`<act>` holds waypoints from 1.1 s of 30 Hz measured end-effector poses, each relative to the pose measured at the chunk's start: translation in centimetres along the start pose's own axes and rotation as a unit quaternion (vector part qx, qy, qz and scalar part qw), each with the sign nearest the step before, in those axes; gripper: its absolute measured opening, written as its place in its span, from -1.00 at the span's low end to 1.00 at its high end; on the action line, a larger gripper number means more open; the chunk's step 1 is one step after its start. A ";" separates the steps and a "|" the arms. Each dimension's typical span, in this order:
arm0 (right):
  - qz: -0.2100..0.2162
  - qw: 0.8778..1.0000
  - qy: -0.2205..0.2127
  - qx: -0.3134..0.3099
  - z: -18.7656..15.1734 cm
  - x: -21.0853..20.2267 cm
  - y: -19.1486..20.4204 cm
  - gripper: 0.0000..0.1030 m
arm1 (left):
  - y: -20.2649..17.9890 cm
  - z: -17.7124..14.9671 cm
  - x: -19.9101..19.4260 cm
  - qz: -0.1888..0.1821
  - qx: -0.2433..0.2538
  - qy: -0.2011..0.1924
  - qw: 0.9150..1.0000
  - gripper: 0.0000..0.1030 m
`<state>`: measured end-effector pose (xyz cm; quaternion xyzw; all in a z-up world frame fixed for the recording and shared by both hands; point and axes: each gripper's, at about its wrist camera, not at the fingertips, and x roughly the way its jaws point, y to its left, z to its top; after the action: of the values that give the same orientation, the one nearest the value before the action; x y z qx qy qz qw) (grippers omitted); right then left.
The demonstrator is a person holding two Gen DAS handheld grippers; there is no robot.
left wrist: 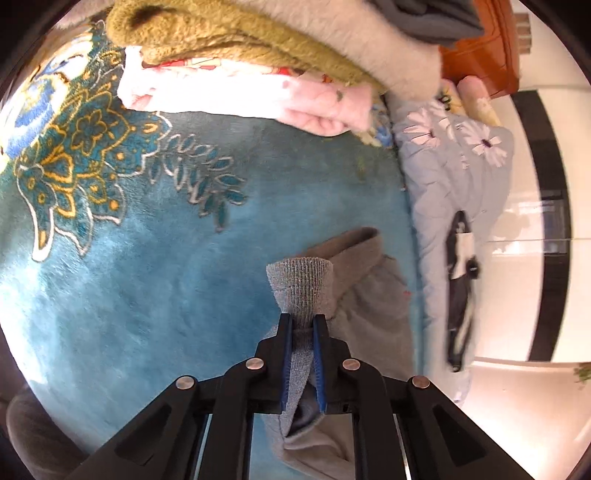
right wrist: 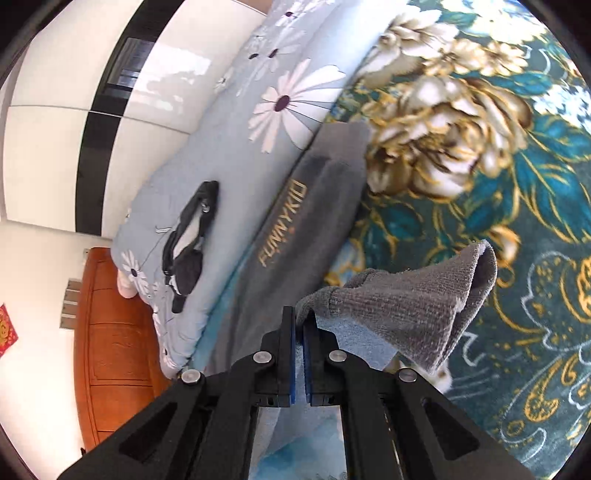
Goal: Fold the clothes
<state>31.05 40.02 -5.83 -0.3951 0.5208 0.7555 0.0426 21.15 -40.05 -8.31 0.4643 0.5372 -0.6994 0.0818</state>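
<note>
My left gripper [left wrist: 303, 321] is shut on the ribbed cuff [left wrist: 301, 284] of a grey garment, held above a blue patterned rug [left wrist: 155, 280]. More of the grey garment [left wrist: 369, 295] lies below and to the right. My right gripper [right wrist: 300, 317] is shut on the edge of another ribbed grey cuff [right wrist: 410, 306], which hangs open to the right. In the right wrist view the grey garment [right wrist: 295, 229] lies on the rug and shows gold lettering "FUNNYKID".
A pile of clothes lies at the top of the left wrist view: olive fleece [left wrist: 207, 33], pink fabric [left wrist: 240, 92], beige plush [left wrist: 369, 44]. A light blue floral quilt [left wrist: 458, 177] [right wrist: 221, 147] bears a black and white item [left wrist: 460, 280]. An orange wooden cabinet [right wrist: 110, 350] stands beside it.
</note>
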 end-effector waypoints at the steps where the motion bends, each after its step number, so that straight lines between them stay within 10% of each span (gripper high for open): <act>1: 0.008 1.000 -0.001 -0.005 0.6 0.0 0.5 -0.94 | -0.5 -0.3 -0.7 -0.010 0.003 -0.005 1.000 -0.78; 13: 0.052 0.999 -0.008 0.004 10.3 4.2 1.3 -0.94 | -10.2 0.6 4.4 0.062 0.041 0.021 0.997 -0.78; 25: 0.009 0.998 -0.046 -0.046 18.9 8.7 6.0 -0.95 | -17.5 3.9 10.9 0.105 0.051 0.017 0.993 -0.78; 29: -0.009 0.998 -0.036 -0.049 19.4 9.1 6.2 -0.95 | -18.4 4.1 12.1 0.090 0.064 0.023 0.994 -0.63; 33: -0.019 0.998 -0.002 -0.061 17.2 10.0 5.1 -0.94 | -18.6 3.9 12.1 0.051 0.074 0.032 0.995 0.08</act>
<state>12.30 48.31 -5.89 -0.4056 0.4659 0.7857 0.0338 0.86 -31.00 -4.70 0.5181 0.4615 -0.7171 0.0659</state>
